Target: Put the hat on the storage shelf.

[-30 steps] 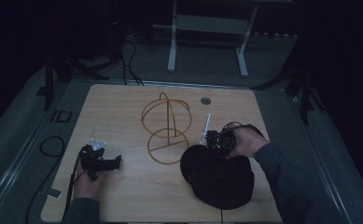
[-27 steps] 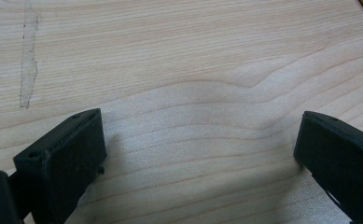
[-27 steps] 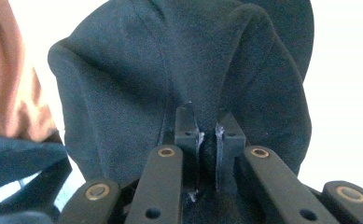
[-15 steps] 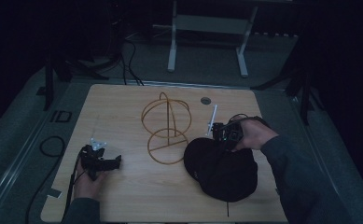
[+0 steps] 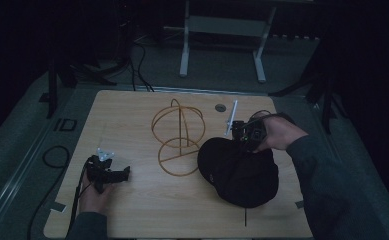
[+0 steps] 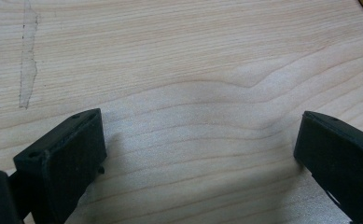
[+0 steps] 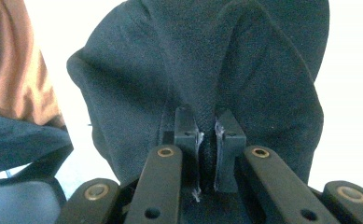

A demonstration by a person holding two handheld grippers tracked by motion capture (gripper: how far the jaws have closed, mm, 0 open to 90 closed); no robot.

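On the right my claw (image 7: 206, 140) is pinched shut on just a fold of the cap (image 5: 242, 172), so it might slip.

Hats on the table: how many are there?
1: a black cap at the table's right side, beside the wire stand, pinched by the right gripper. None seems hidden.

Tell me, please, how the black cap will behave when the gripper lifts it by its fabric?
The black cap will probably sag: in the right gripper view its cloth folds into a ridge between the right gripper jaws. It seems light, since one small pinch carries it. The woven fabric looks unlikely to slip.
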